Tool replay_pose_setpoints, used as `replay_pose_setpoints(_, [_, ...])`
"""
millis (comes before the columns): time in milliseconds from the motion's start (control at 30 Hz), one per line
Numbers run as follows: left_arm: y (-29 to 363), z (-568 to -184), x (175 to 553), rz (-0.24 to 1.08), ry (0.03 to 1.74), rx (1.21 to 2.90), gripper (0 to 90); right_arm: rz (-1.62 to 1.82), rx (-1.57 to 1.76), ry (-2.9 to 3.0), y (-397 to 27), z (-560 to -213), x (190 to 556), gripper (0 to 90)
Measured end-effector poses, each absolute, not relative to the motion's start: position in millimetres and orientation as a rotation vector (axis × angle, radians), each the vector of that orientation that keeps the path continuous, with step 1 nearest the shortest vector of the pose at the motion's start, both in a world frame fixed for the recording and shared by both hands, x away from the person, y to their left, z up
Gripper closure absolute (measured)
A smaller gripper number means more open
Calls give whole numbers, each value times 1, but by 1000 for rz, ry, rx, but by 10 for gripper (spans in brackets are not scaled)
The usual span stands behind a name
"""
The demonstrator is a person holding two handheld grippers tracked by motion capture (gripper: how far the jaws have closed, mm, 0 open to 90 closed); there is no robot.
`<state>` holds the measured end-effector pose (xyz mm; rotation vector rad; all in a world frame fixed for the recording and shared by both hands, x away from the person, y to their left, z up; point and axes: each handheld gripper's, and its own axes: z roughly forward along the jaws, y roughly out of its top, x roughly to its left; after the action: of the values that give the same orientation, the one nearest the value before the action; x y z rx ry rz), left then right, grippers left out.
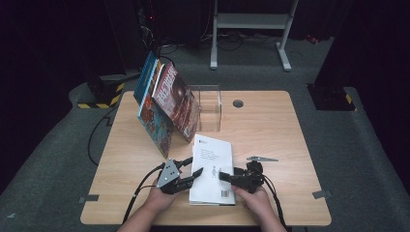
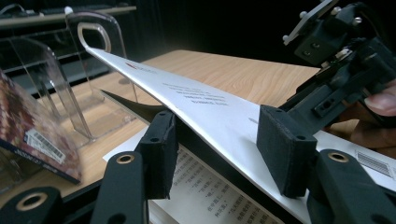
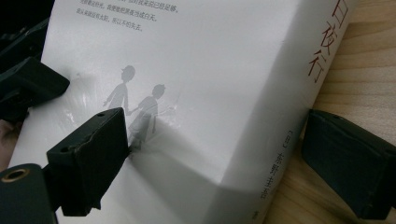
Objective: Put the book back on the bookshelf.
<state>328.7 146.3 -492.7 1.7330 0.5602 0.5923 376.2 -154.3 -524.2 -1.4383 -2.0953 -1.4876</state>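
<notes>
A white paperback book (image 1: 212,159) lies on the wooden table (image 1: 270,125) near its front edge, its back cover up. My left gripper (image 1: 192,166) is at the book's left edge and has that cover (image 2: 205,105) raised off the printed pages (image 2: 210,196). Its jaws are open, one pad under the cover and one above it (image 2: 222,140). My right gripper (image 1: 228,175) is open at the book's right side. One of its pads rests on the cover (image 3: 196,70) and the other stands on the wood just past the spine (image 3: 219,156).
Several colourful books (image 1: 167,104) lean against a clear acrylic stand (image 1: 210,108) at the back left of the table. A small grey metal piece (image 1: 262,158) lies right of the white book. A round cable hole (image 1: 237,103) sits near the far edge.
</notes>
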Motion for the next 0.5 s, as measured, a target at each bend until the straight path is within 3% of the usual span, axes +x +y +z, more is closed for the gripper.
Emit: replay_pose_setpoints(500, [147, -493, 325, 617, 519, 1716, 490, -1483, -1396, -2010, -155, -527, 381, 73])
